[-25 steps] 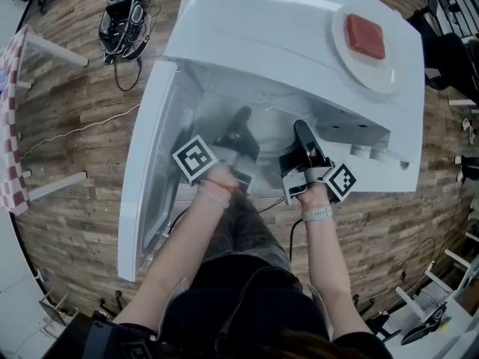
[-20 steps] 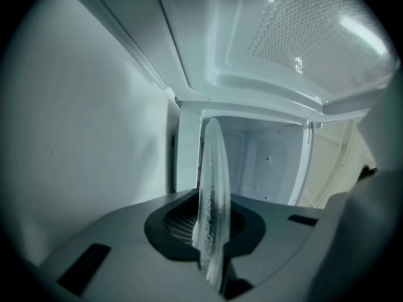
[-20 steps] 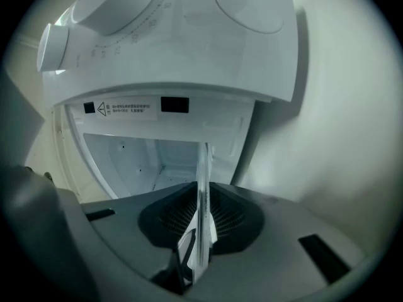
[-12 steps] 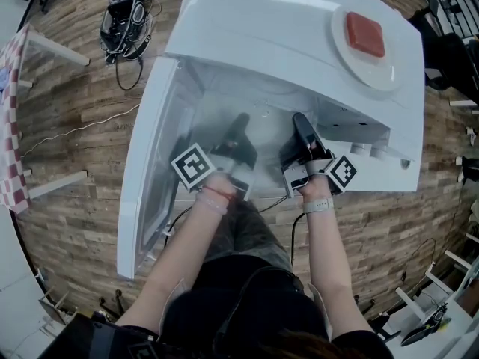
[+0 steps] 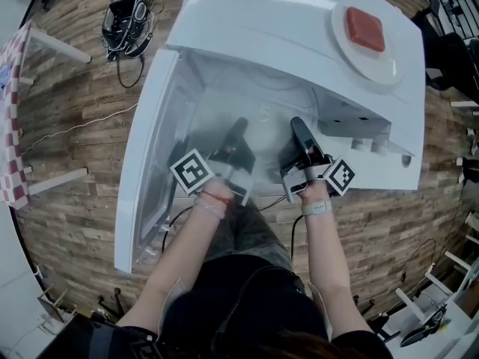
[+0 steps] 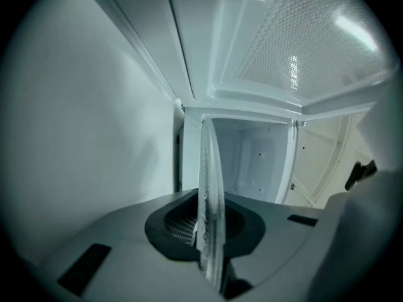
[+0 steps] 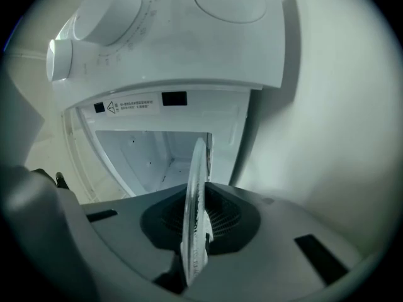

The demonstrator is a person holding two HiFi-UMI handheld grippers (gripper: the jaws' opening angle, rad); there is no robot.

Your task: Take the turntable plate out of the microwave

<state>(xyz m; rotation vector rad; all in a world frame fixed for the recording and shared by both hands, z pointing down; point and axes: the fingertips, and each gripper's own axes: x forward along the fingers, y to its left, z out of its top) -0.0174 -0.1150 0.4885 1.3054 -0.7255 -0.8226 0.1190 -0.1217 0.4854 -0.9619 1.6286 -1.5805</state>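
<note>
Item: turntable plate (image 6: 211,212), a clear glass disc seen edge-on in both gripper views. It sits low inside the cavity of the white microwave (image 5: 299,21), spanning the gap between the two grippers, and is not yet drawn out. Microwave: door (image 5: 146,163) swung wide to the left. On its top, at the far right, stands a white dish (image 5: 374,73) bearing a red block (image 5: 365,30), no part of this job. Left gripper (image 5: 238,133): reaches level into the left of the cavity, jaws nearly together and pressed on the plate's left rim, one jaw on each face of the glass. Right gripper (image 5: 297,132): reaches into the right of the cavity. Its jaws have just been closing, and the plate's right rim stands between them with the pads now bearing on it. Handling, by judgement: stiff, weighty for its thickness, smooth and apt to slip, and breakable if knocked or dropped. Point of hold: opposite rims, as taken here, with the pads set far enough in to bear on flat glass rather than the bare edge. Next move calls for an even lift on both sides, kept level, then a straight draw toward the near side. Hazards: an uneven pull twisting the disc out of one grip, or the rim striking the front of the cavity.
</note>
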